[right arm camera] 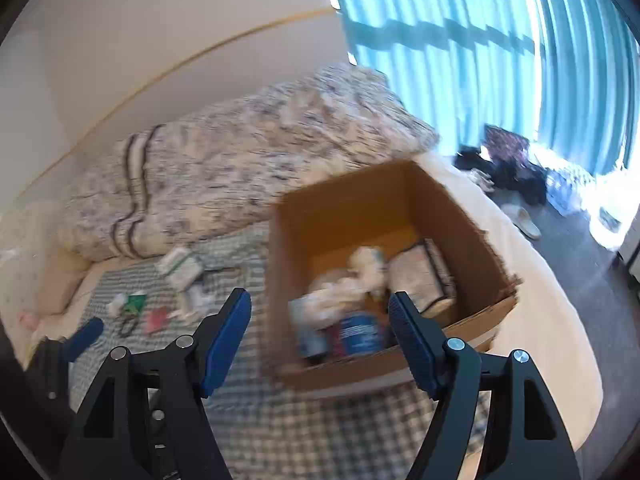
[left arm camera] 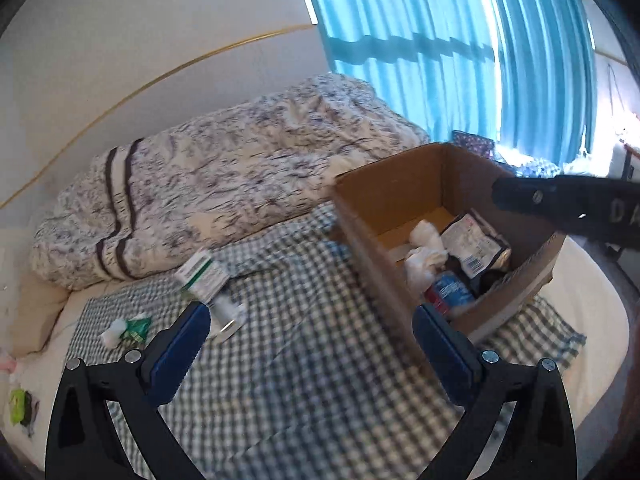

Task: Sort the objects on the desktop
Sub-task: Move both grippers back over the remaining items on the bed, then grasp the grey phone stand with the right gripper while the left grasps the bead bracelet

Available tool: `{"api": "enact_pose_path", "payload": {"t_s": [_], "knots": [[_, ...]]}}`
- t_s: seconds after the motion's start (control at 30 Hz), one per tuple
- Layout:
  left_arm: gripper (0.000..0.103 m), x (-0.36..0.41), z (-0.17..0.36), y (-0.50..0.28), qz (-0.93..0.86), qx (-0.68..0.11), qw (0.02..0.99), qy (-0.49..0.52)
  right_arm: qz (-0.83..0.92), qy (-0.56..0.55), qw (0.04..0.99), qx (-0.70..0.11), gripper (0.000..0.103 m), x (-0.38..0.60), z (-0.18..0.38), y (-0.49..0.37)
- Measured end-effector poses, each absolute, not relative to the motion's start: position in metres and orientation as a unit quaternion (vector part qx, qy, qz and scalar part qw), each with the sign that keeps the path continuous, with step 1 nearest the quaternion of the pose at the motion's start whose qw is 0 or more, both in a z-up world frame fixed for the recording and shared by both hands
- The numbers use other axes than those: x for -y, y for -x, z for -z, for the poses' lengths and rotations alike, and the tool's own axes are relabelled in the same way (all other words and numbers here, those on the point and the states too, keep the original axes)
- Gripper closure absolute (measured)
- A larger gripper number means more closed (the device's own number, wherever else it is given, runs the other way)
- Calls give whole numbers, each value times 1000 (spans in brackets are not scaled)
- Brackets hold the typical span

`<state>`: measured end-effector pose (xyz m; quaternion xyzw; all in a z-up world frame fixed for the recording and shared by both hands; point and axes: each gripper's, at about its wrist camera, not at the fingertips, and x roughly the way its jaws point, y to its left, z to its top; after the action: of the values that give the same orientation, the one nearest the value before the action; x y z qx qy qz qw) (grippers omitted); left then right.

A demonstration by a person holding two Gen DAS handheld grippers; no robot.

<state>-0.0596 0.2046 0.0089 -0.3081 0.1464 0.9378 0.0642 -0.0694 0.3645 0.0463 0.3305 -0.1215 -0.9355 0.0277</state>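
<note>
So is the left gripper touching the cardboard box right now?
Cannot tell. In the left wrist view the open left gripper has one fingertip overlapping the cardboard box edge, without a plain gap or contact.

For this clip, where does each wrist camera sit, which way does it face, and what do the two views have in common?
Left wrist: on the left gripper, open, looking over the checked cloth at the cardboard box; the right gripper's body enters from the right.
Right wrist: on the right gripper, open, above the box's near wall, looking in; the left gripper's blue fingertip shows lower left.
Shared: box, cloth, quilt, blue curtain.
</note>
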Motion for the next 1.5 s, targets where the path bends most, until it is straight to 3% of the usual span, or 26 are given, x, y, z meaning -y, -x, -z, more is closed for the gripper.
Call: {"api": "enact_pose_path", "payload": {"t_s": [0.47, 0.93, 1.3, 1.5], "knots": [[0, -21, -1, 25, -942, -57, -22, 331, 931, -351, 82, 53, 31, -223, -26, 19], [0, 158, 111, 119, -920, -10, -91, 381, 892, -427, 150, -3, 31, -107, 80, 151], [0, 202, 174, 215, -895, -11, -176, 410, 874, -462, 146, 36, 31, -86, 141, 260], [0, 227, 204, 252, -876, 49, -191, 440, 876, -463, 134, 18, 31, -79, 153, 278]]}}
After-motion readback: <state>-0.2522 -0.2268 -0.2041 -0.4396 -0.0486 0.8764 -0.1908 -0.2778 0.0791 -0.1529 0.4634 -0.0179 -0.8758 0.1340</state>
